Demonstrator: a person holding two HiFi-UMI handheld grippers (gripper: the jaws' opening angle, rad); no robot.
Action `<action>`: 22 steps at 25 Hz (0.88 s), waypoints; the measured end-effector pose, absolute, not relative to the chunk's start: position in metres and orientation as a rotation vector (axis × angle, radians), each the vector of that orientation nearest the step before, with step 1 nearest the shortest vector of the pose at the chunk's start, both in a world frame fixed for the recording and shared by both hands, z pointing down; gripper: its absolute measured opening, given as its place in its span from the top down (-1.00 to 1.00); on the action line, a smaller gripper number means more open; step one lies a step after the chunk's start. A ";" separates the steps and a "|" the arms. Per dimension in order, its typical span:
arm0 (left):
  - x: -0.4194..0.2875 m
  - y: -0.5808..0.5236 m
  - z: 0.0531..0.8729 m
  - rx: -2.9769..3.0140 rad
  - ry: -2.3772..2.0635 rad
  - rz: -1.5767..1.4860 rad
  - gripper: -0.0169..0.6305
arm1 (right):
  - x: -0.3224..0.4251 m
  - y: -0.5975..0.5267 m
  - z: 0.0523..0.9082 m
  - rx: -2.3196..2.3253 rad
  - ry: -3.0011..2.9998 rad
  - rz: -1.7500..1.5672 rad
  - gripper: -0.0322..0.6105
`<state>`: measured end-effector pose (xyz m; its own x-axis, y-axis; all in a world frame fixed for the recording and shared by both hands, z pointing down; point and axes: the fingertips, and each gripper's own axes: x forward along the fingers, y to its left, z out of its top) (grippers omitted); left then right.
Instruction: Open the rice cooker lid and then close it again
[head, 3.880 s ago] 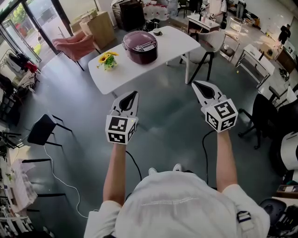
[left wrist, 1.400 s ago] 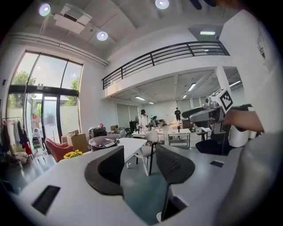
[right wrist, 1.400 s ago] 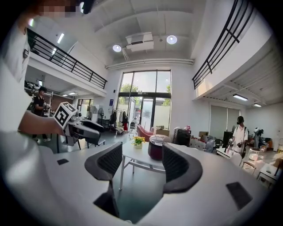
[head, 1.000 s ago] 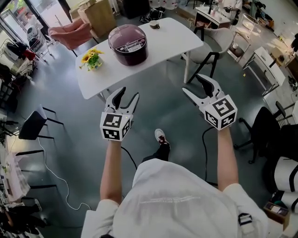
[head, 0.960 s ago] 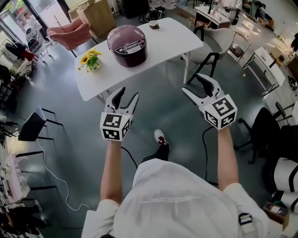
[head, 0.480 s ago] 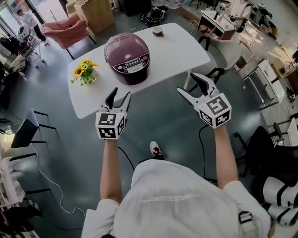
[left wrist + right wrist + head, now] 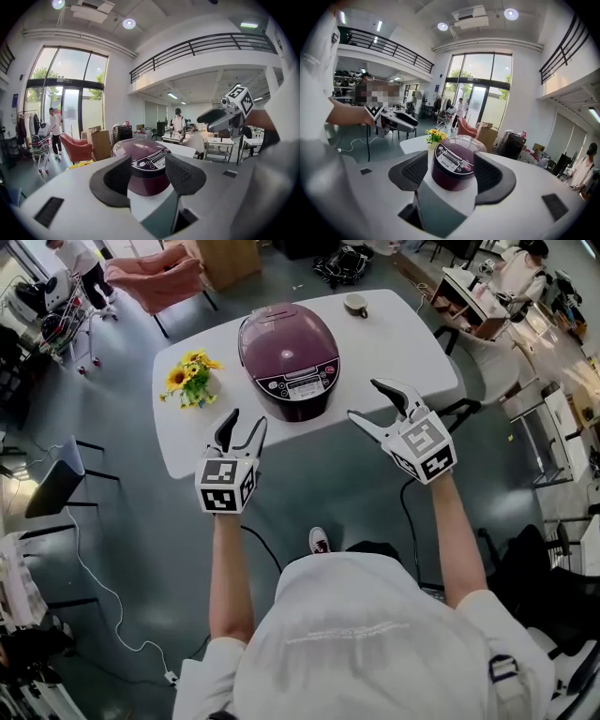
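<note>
On smooth white tabletop (image 7: 403, 343), rounded glossy maroon rice cooker (image 7: 289, 357)

front of rice cooker (image 7: 289, 357): bare table (image 7: 412, 343) | left: flowers (image 7: 190, 378) | far right: cup (image 7: 355, 304)

- Premises: a large open-plan workspace of the office or studio type, not a dwelling.
- Double-height hall. A mezzanine railing (image 7: 201, 44) runs along the upper level, with round ceiling lights (image 7: 129, 23) above.
- Full-height glazed front (image 7: 478, 89), greenery visible outside.
- Bare grey floor (image 7: 309, 493) throughout.
- A white table (image 7: 417, 348) stands in the open floor, with cluttered work desks (image 7: 473, 301) beyond its far right corner.
- Pink armchair (image 7: 169, 273) and cardboard boxes (image 7: 99, 140) near the glazing.
- A person (image 7: 55, 133) stands by the entrance, and another (image 7: 177, 124) at the desks.
</note>
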<state>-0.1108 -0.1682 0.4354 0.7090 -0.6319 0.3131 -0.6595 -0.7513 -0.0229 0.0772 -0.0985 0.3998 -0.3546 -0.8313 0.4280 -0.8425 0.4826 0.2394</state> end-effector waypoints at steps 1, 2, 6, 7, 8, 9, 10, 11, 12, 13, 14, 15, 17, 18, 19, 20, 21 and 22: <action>-0.114 -0.172 0.437 2.813 -1.078 0.473 0.20 | 0.073 -0.106 0.403 1.355 -2.244 0.033 -0.06; -0.116 -0.176 0.438 2.805 -1.086 0.484 0.20 | 0.068 -0.113 0.406 1.328 -2.252 0.036 -0.06; -0.119 -0.188 0.442 2.786 -1.106 0.520 0.20 | 0.060 -0.137 0.417 1.242 -2.279 0.049 -0.07; -0.119 -0.190 0.443 2.780 -1.117 0.527 0.20 | 0.059 -0.142 0.420 1.225 -2.287 0.052 -0.07; -0.122 -0.193 0.444 2.770 -1.135 0.534 0.20 | 0.058 -0.147 0.423 1.207 -2.296 0.054 -0.07; -0.125 -0.195 0.444 2.757 -1.157 0.540 0.20 | 0.056 -0.153 0.426 1.189 -2.308 0.056 -0.07; -0.127 -0.198 0.444 2.743 -1.179 0.546 0.20 | 0.054 -0.158 0.429 1.169 -2.319 0.058 -0.07; -0.129 -0.200 0.444 2.728 -1.201 0.551 0.20 | 0.052 -0.162 0.431 1.147 -2.331 0.058 -0.07; -0.130 -0.201 0.444 2.713 -1.221 0.556 0.20 | 0.051 -0.166 0.434 1.120 -2.342 0.057 -0.07; -0.130 -0.202 0.444 2.699 -1.239 0.561 0.20 | 0.050 -0.169 0.436 1.090 -2.352 0.053 -0.07; -0.128 -0.203 0.444 2.685 -1.254 0.564 0.20 | 0.050 -0.173 0.439 1.057 -2.360 0.050 -0.07; -0.125 -0.204 0.444 2.671 -1.266 0.563 0.20 | 0.050 -0.177 0.442 1.021 -2.364 0.048 -0.07; -0.119 -0.206 0.446 2.644 -1.287 0.553 0.20 | 0.049 -0.184 0.450 0.937 -2.366 0.046 -0.07; -0.117 -0.206 0.447 2.627 -1.302 0.548 0.20 | 0.048 -0.188 0.455 0.889 -2.364 0.042 -0.08; -0.115 -0.207 0.449 2.608 -1.318 0.543 0.20 | 0.047 -0.192 0.459 0.841 -2.362 0.032 -0.09; -0.113 -0.208 0.451 2.588 -1.335 0.538 0.20 | 0.046 -0.195 0.464 0.794 -2.362 0.023 -0.09; -0.111 -0.209 0.453 2.568 -1.351 0.533 0.20 | 0.044 -0.196 0.467 0.748 -2.366 0.018 -0.09; -0.109 -0.209 0.456 2.549 -1.364 0.530 0.20 | 0.042 -0.196 0.470 0.703 -2.371 0.018 -0.09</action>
<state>-0.1089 -0.2087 0.4561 0.5095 -0.7604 0.4026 -0.8328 -0.5535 0.0086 0.0416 -0.1959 0.4698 -0.6405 -0.4817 0.5981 -0.4908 0.8558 0.1636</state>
